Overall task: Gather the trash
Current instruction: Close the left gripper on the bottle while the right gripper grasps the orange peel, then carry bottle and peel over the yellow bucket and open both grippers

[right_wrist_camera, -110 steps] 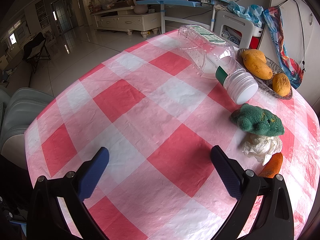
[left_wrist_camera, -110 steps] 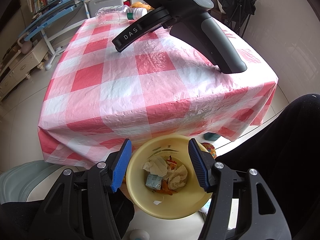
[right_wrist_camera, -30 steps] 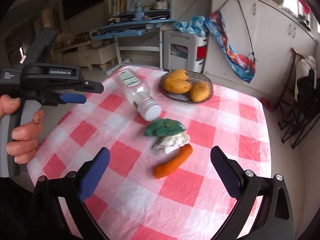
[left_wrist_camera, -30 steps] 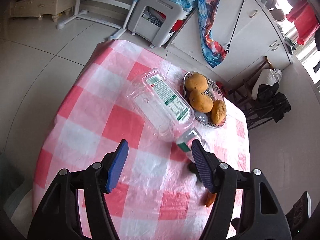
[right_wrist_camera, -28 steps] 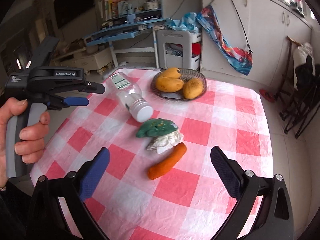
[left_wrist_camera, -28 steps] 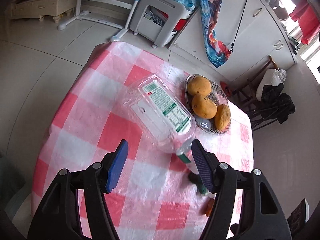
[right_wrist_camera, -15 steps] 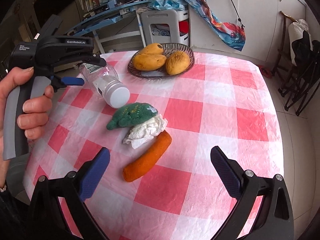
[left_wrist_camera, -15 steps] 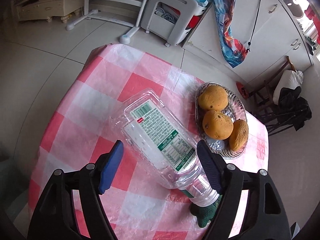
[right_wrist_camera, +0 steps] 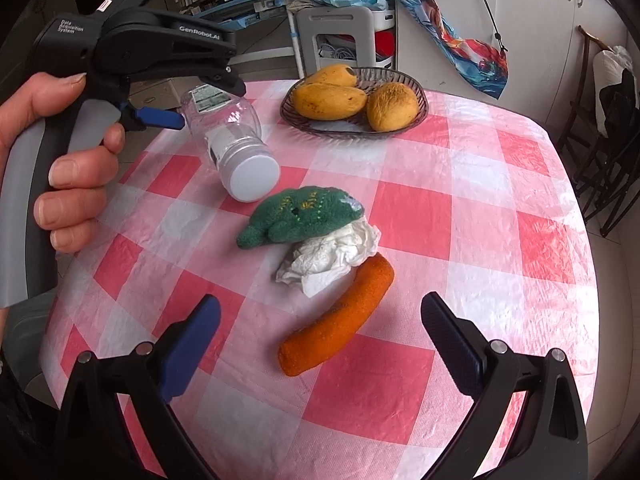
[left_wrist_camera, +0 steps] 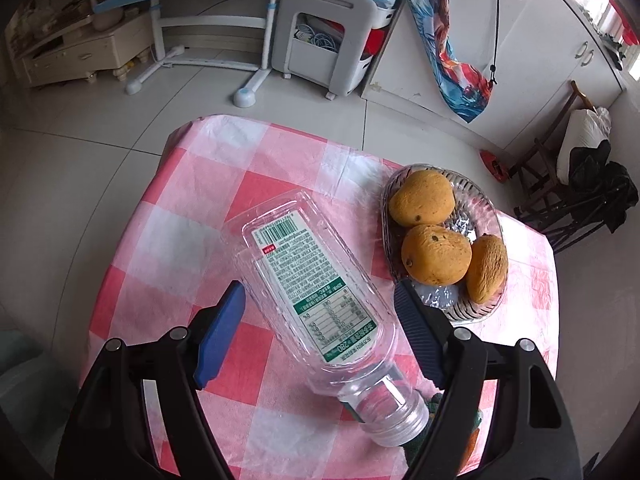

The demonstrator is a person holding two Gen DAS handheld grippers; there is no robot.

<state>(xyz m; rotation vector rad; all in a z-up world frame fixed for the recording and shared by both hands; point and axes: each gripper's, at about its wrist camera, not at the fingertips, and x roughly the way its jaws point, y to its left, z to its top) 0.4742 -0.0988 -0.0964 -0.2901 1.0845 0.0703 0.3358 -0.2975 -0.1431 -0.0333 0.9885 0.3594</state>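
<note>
An empty clear plastic bottle [left_wrist_camera: 316,292] with a green-and-white label and a white cap lies on its side on the red-and-white checked tablecloth [left_wrist_camera: 200,184]; it also shows in the right wrist view [right_wrist_camera: 228,136]. My left gripper [left_wrist_camera: 320,336] is open, its blue pads either side of the bottle's body, not touching. A crumpled white tissue [right_wrist_camera: 332,256] lies mid-table between a green knitted toy [right_wrist_camera: 300,216] and an orange plush carrot [right_wrist_camera: 340,320]. My right gripper [right_wrist_camera: 320,344] is open and empty, just short of the carrot.
A glass dish [left_wrist_camera: 480,216] with three mangoes [left_wrist_camera: 436,256] stands right of the bottle, also seen in the right wrist view [right_wrist_camera: 356,96]. Beyond the table are a white stool [left_wrist_camera: 328,36], a blue desk frame, cabinets and dark folding chairs [right_wrist_camera: 600,132].
My left gripper has come closer and lower over the bottle, which now lies between its pads. My right gripper has moved nearer the tissue and carrot.
</note>
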